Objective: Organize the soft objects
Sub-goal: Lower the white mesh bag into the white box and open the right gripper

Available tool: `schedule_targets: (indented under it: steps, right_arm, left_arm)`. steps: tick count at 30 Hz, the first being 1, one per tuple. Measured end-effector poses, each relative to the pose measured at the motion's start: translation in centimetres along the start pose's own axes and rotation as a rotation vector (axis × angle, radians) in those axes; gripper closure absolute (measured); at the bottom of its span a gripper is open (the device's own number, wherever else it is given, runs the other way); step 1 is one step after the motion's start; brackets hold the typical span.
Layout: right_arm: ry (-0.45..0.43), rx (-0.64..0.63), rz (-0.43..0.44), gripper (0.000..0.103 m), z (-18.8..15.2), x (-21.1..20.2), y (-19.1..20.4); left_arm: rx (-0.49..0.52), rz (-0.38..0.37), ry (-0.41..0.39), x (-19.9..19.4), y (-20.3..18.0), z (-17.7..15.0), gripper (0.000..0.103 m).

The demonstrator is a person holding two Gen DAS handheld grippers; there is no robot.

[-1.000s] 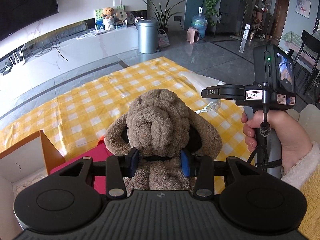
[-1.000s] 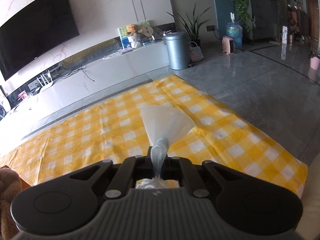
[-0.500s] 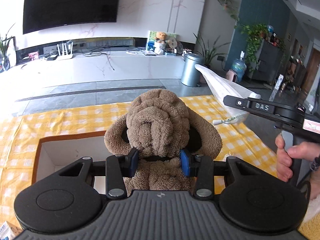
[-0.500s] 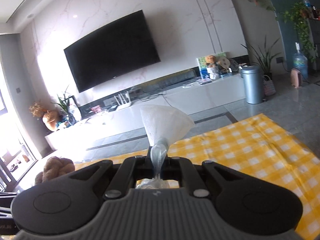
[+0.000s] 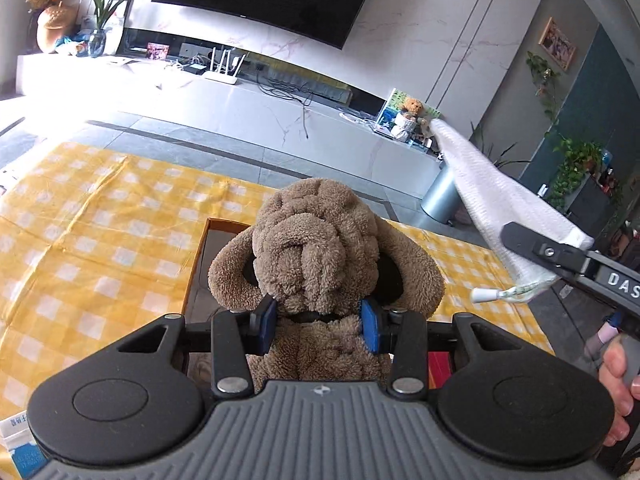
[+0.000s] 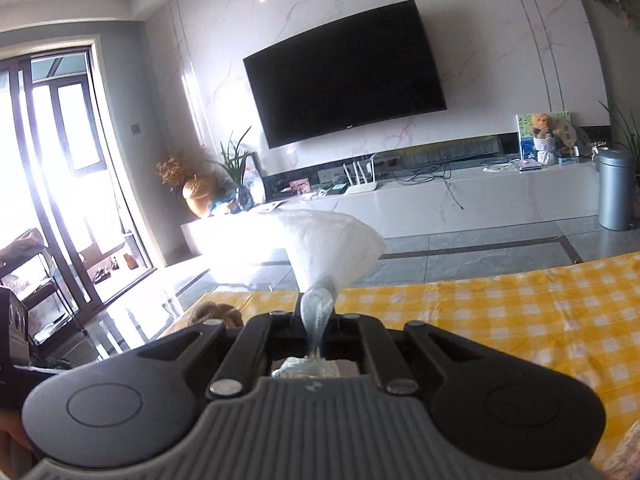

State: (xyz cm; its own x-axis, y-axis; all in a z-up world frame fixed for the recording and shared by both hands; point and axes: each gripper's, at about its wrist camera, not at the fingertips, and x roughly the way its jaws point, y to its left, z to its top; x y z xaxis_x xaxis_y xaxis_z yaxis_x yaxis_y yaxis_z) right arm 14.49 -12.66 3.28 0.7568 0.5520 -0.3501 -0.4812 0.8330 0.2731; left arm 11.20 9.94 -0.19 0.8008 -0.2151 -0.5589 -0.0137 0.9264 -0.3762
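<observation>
A: Where's the plush dog (image 5: 320, 256)?
B: Pinched in the left claw (image 5: 319, 322), blue pads (image 5: 265, 322) pressing its neck from both sides. Brown, wrinkled face, floppy ears. Held over an open cardboard box (image 5: 200, 256) on the bench (image 5: 100, 220) w/ yellow-check cloth. The dog's lower body is cut off behind the claw housing.
A: Inside the box?
B: Mostly blocked by the dog & claw. Dark interior, something red (image 5: 440, 364) at lower right; can't tell what.
A: Right side?
B: Right claw (image 6: 318, 320) pressed together on the narrow end of a white bag (image 6: 332, 240) that fans out ahead of it. Seen from the left cam too: bag (image 5: 492, 200) sticks up & away, a small white cap & green-printed strip at its bottom end, print too small to read. Fingers of the right hand (image 5: 618, 392) at the frame edge, rest cut off.
A: Anything readable?
B: "DAS" on the right claw's arm, cut off by the edge. A blue-white carton (image 5: 20, 444) at lower left, its print unreadable.
A: Around?
B: TV (image 6: 344, 76) on a marble wall, a low white cabinet w/ a router (image 6: 360, 176), a small teddy (image 6: 542, 128), a grey bin (image 6: 614, 192), plants. Window glare washes out the left of the right view.
</observation>
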Motion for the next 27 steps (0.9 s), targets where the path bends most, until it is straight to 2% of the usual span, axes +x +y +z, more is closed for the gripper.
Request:
schedule_targets:
  steps: [2,5,6,9,13,17,20,23,27]
  right_arm:
    - [0.048,-0.024,-0.015,0.101,-0.8,1.6,0.8]
    - [0.137,-0.159,-0.109,0.101,-2.3,4.3,2.4]
    - [0.189,-0.201,-0.119,0.101,-2.7,5.6,2.5]
    - [0.331,-0.205,-0.086,0.101,-3.7,8.8,2.5]
    - [0.468,-0.374,-0.203,0.101,-5.1,13.2,3.8]
    - [0.655,-0.514,-0.253,0.101,-6.9,17.4,3.6]
    - [0.704,-0.629,-0.357,0.103,-8.0,19.5,3.1]
    - [0.766,-0.638,-0.382,0.102,-8.4,21.0,2.7]
    - [0.804,-0.72,-0.421,0.102,-9.5,22.4,2.2]
  left_arm:
    - [-0.011,-0.02,-0.004,0.0,1.0,-0.2,0.055]
    - [-0.037,-0.031,0.0,0.2,2.2,-0.2,0.055]
    - [-0.045,-0.032,0.001,0.4,2.4,-0.2,0.055]
    - [-0.069,-0.015,0.021,0.9,2.9,-0.6,0.055]
    - [-0.081,-0.014,0.043,0.7,3.4,-1.4,0.055]
    - [-0.087,-0.019,0.043,0.3,3.5,-1.3,0.055]
    - [-0.085,-0.014,0.031,0.0,3.6,-1.1,0.055]
    - [-0.099,-0.016,0.031,0.0,3.9,-1.0,0.055]
    - [-0.119,-0.002,0.027,-0.1,4.0,-1.0,0.055]
